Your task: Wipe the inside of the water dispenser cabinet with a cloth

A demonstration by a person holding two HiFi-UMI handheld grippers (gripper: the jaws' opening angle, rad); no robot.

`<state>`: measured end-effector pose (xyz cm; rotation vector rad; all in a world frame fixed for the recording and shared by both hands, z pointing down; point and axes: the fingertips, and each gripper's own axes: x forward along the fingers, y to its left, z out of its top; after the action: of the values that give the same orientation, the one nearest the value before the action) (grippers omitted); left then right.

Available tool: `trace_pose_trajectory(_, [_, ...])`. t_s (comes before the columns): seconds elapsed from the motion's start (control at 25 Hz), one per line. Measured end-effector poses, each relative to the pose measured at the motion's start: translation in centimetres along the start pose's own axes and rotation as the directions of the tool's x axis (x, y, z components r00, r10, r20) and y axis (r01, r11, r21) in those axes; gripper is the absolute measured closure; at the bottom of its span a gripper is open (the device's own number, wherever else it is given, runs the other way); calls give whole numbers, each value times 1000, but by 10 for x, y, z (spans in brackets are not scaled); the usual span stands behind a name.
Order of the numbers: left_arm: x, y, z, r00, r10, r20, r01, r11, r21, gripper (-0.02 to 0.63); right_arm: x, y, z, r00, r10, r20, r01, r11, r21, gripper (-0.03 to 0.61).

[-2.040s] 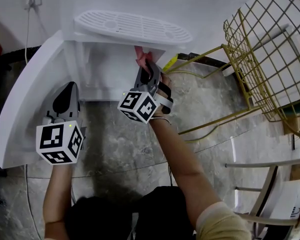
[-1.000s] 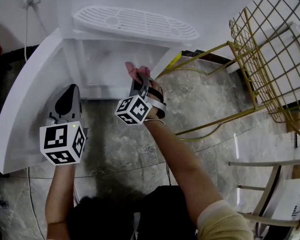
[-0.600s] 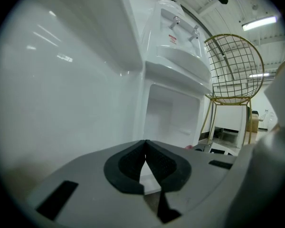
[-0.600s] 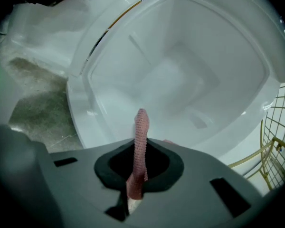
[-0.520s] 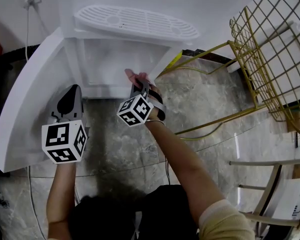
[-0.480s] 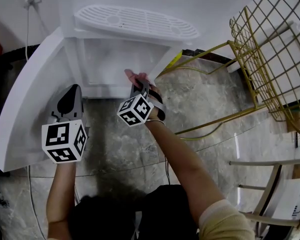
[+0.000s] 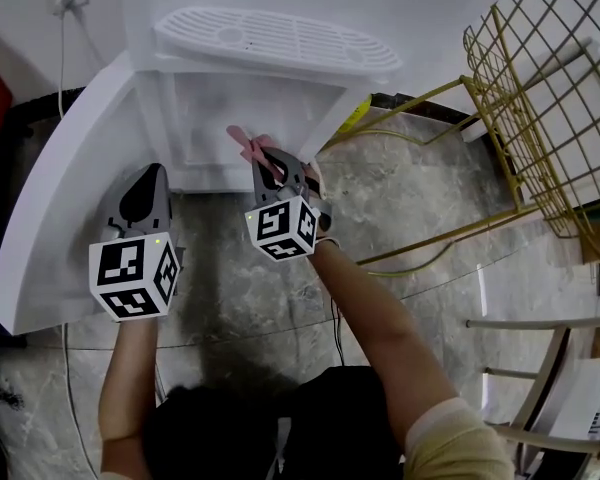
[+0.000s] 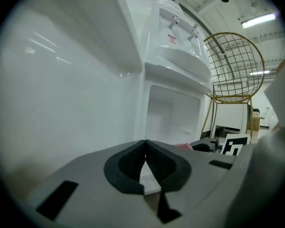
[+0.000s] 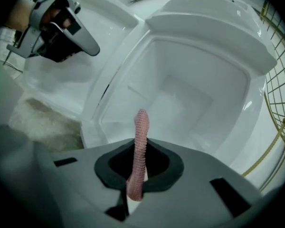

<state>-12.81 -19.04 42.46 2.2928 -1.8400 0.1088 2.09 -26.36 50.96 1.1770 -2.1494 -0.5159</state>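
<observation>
Floor (image 7: 230,278): grey marble.
Right gripper (image 9: 140,164): fingers pinch pink cloth (image 9: 141,132).
Left gripper (image 8: 146,161): fingers pressed together, empty.
Risk: cloth could drag free against cabinet (image 7: 230,118) wall.

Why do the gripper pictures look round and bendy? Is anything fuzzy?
Left gripper view and right gripper view: a wide-angle lens bows edges and darkens corners. Left gripper view: ceiling lamp glares. Right gripper view: pink cloth looks fairly sharp. Head view: mostly crisp.

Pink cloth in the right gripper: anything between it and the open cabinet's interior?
Nothing visible. The pink textured cloth, clamped in the right gripper, points straight into the white water dispenser cabinet, whose open compartment looks empty. The white cabinet door stands open to the left, and the left gripper sits beside it, off the path.
</observation>
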Motion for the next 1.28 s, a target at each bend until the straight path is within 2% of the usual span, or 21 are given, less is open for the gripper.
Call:
trace_pose_trajectory(0.28, [-2, 4, -1, 1000, 12, -5, -12, 1000, 10, 612, -3, 20, 22, 990, 106, 92, -107, 994, 15, 552])
trace_pose_trajectory(0.56, [-1, 5, -5, 1000, 10, -19, -9, 1000, 21, 612, -3, 57, 37, 954, 267, 139, -268, 963, -11, 552])
trace_pose_trajectory(1.0, [1, 8, -15, 999, 3, -41, -2, 1000, 15, 612, 11, 105, 34, 911, 408, 66, -404, 912, -66, 552])
trace_pose_trajectory(1.28, [3, 9, -20, 999, -3, -54, 3, 1000, 6, 612, 24, 114, 27, 902, 431, 31, -430, 902, -42, 552])
